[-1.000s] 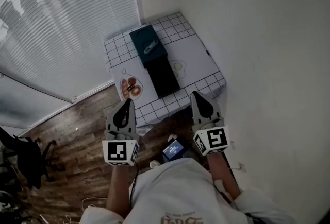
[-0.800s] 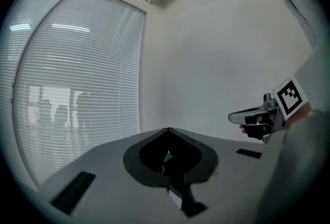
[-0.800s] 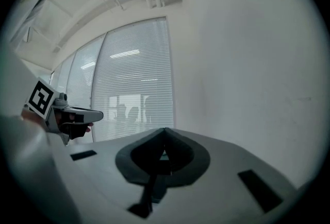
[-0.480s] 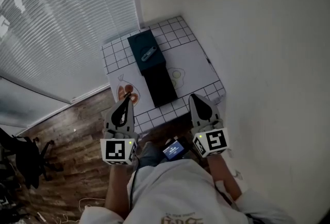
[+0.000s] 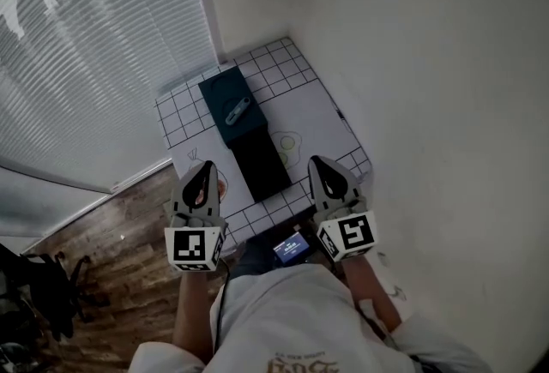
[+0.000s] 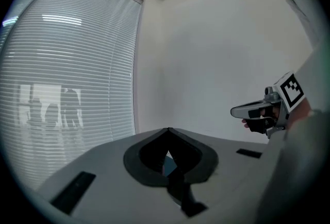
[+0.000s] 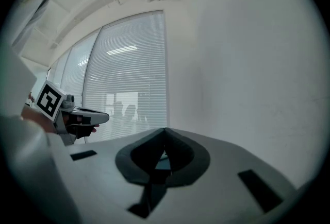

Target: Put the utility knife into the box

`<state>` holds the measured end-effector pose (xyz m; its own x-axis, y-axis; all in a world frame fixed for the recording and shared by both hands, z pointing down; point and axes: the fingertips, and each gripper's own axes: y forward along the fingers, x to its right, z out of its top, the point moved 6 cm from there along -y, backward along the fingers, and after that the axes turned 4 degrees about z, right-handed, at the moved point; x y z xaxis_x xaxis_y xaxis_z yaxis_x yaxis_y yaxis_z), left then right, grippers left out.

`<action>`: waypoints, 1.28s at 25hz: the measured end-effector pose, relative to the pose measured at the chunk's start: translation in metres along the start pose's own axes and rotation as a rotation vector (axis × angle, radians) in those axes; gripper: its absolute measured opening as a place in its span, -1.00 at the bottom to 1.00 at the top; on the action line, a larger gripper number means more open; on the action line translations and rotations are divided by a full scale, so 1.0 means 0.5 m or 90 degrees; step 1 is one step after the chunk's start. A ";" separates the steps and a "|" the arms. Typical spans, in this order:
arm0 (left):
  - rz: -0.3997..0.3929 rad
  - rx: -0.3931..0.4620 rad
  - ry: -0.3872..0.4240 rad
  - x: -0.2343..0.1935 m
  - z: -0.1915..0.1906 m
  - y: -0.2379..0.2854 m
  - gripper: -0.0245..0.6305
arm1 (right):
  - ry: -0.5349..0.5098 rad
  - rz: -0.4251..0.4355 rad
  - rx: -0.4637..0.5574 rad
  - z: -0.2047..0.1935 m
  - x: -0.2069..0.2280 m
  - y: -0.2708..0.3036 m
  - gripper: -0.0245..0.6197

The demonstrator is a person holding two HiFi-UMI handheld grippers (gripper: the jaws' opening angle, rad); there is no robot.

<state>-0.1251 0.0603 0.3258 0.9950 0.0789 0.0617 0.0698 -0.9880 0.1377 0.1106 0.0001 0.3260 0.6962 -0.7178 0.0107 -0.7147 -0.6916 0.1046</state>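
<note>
— Where does the utility knife (image 5: 238, 111) lie from the two hand-held grippers?
— Ahead of both, farther up the tabletop (image 5: 322, 110). It rests on top of the teal half of the box (image 5: 219, 93), and I can't tell that it sits inside anything. Its long axis runs on a diagonal, with the near end toward the left and the far end toward the right.
— Which one is nearer?
— The left hand-held gripper (image 5: 208, 168), I judge; the knife is ahead of it and slightly to its right. The right hand-held gripper (image 5: 317, 162) stands farther off. The box's black half (image 5: 262, 164) lies between the two tips.
— And the jaws?
— Both pairs are closed, tips together, with nothing held.
— The count?
— One knife, one box in two joined halves, two hand-held grippers.
</note>
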 end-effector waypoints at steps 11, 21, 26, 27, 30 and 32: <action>-0.004 -0.030 -0.002 -0.073 -0.033 0.127 -0.90 | 0.017 -0.011 -0.027 -0.026 0.043 0.126 -0.90; -0.017 -0.055 0.009 -0.104 -0.075 0.208 -0.90 | 0.026 -0.007 -0.055 -0.062 0.062 0.205 -0.90; -0.035 -0.079 0.014 -0.110 -0.108 0.243 -0.90 | 0.029 -0.005 -0.076 -0.090 0.071 0.232 -0.90; -0.039 -0.083 0.015 -0.109 -0.115 0.248 -0.90 | 0.030 -0.006 -0.079 -0.096 0.073 0.236 -0.90; -0.051 -0.096 0.017 -0.112 -0.137 0.268 -0.90 | 0.031 -0.010 -0.091 -0.106 0.076 0.254 -0.90; -0.057 -0.107 0.018 -0.116 -0.153 0.282 -0.90 | 0.034 -0.010 -0.099 -0.118 0.077 0.265 -0.90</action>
<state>-0.1783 -0.0733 0.4173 0.9829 0.1708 0.0687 0.1422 -0.9412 0.3065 0.0466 -0.1142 0.3992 0.7124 -0.6992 0.0599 -0.6878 -0.6787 0.2575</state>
